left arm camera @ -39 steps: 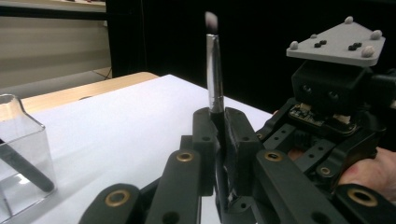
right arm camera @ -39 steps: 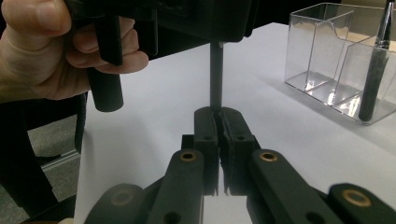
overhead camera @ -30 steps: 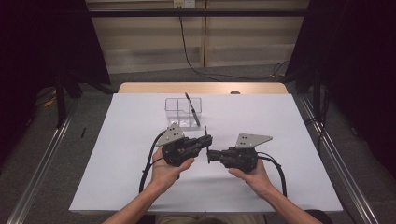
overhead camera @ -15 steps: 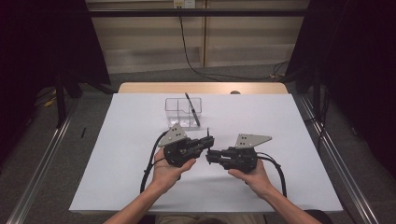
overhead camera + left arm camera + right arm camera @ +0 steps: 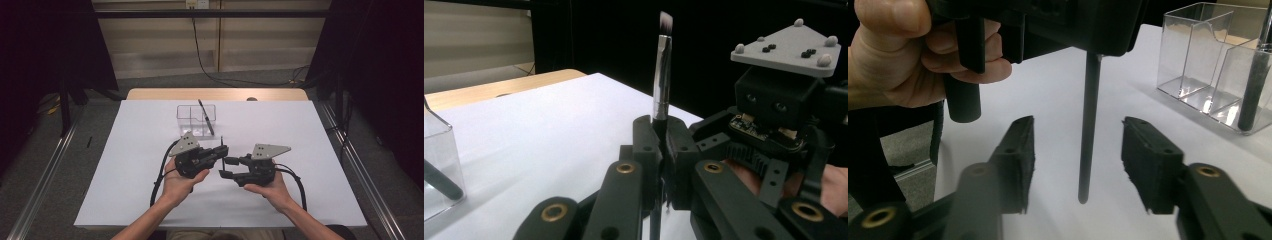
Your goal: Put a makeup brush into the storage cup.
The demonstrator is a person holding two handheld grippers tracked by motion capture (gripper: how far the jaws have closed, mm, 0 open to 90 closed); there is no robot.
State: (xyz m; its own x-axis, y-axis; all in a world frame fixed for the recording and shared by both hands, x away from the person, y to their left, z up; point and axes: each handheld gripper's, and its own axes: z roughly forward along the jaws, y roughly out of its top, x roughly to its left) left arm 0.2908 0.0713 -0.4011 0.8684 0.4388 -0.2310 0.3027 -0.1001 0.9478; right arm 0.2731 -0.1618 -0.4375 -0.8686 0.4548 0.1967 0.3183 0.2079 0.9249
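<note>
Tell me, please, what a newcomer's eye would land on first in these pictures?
Probably the makeup brush held upright in the shut left tool at mid-table, bristles up, its black handle hanging down between the open jaws of the right tool, which face it without touching. Next, the clear acrylic organizer beyond the hands, with another dark brush leaning in a right-hand compartment.
</note>
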